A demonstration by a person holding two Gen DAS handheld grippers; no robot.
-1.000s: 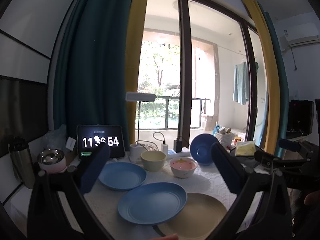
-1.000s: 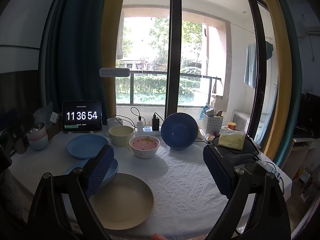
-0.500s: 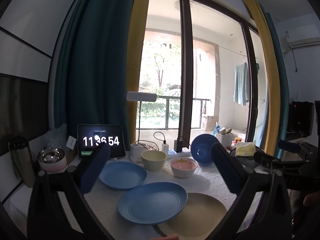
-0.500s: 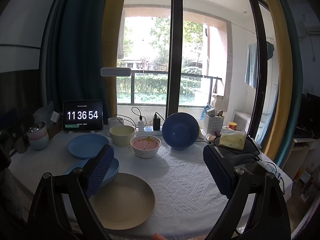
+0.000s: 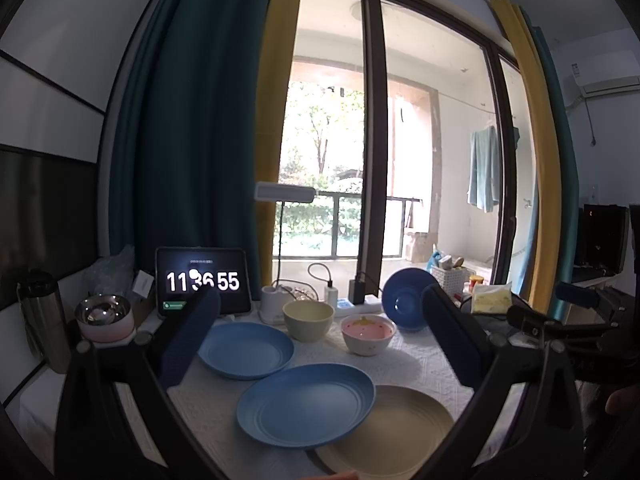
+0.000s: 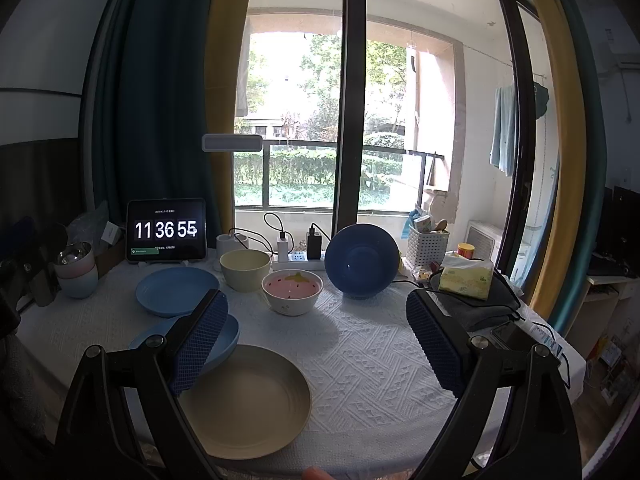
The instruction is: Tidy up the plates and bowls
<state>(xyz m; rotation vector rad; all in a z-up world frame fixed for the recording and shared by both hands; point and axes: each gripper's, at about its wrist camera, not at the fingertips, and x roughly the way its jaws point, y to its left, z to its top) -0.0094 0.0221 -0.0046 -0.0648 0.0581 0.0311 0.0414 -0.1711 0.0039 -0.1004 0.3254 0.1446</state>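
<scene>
Your left hand-held gripper (image 5: 320,328) and right hand-held gripper (image 6: 316,332) both hang spread wide and empty above the counter (image 6: 360,352) with its white embossed cloth. The smooth round beige plate (image 6: 244,400) lies flat nearest you, the near blue plate (image 5: 306,404) overlapping its left rim, the far blue plate (image 5: 246,350) flat behind. The yellow bowl (image 6: 245,269) and strawberry-print bowl (image 6: 292,292) sit upright, while the dark blue bowl (image 6: 362,262) stands on edge, its hollow facing you

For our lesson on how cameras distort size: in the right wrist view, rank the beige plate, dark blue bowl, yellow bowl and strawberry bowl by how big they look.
1. Beige plate, though it is nearest the camera.
2. Dark blue bowl, tipped on its side.
3. Strawberry bowl and yellow bowl: too alike to rank.
</scene>
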